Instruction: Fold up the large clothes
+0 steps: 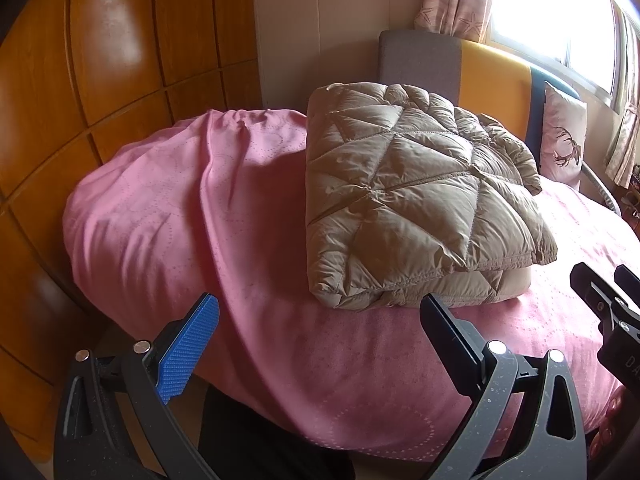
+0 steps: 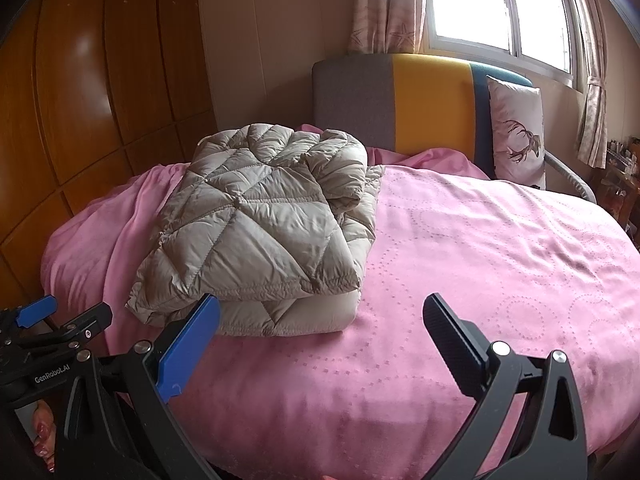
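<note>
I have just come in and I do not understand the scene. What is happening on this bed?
A person holds a claw in each hand and is folding large clothes. A beige puffy jacket lies folded in a thick bundle on the pink bedspread. The left claw and the right claw are both open, hold nothing, and hover near the foot of the bed, not touching the jacket.

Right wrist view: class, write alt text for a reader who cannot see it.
A folded beige quilted down jacket lies on a pink dotted bedspread, left of centre. The open right gripper hovers near it, empty, one blue and one black fingers; a deer-print pillow leans behind.
</note>
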A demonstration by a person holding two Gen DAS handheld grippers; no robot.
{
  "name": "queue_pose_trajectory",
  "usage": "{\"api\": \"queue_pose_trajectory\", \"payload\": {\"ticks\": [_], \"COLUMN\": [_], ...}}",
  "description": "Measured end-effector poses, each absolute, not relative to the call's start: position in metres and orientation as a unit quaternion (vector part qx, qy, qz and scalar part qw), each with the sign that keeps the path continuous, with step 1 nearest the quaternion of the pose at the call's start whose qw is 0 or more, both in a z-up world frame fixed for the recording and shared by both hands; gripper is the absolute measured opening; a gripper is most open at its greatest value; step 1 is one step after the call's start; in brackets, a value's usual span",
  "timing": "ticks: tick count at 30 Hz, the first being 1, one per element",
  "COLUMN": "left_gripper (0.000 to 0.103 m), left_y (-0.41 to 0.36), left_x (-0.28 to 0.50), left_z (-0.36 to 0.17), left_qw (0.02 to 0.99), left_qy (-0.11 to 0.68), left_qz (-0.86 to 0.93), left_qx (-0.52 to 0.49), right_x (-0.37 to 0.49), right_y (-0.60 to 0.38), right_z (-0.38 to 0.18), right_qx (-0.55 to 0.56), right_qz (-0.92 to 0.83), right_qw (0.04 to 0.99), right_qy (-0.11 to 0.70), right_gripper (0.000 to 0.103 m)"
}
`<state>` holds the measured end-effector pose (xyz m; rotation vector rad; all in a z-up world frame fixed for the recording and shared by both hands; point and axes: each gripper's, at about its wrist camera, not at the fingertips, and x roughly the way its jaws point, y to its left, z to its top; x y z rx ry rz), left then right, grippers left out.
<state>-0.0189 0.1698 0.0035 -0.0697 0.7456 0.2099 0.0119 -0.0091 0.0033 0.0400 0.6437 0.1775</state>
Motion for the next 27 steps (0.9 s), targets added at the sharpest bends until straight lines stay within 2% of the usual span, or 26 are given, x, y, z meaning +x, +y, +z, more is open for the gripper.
{"api": "queue_pose_trajectory", "payload": {"ticks": [27], "left_gripper": [0.100], "left_y": [0.1688], "left_x": [-0.0201], "left_z": [0.0007], "left_qw": [0.922], "left_qy": [0.370], "left_qz": [0.107], "left_qx": [-0.031], "right_x": [0.0153], "right_y": [-0.0102], "right_z": [-0.0022], "right_qx": [0.023], "right_qz": [0.093], "right_qw": [0.941], "right_qy": [0.325], "right_gripper": [0.101]}}
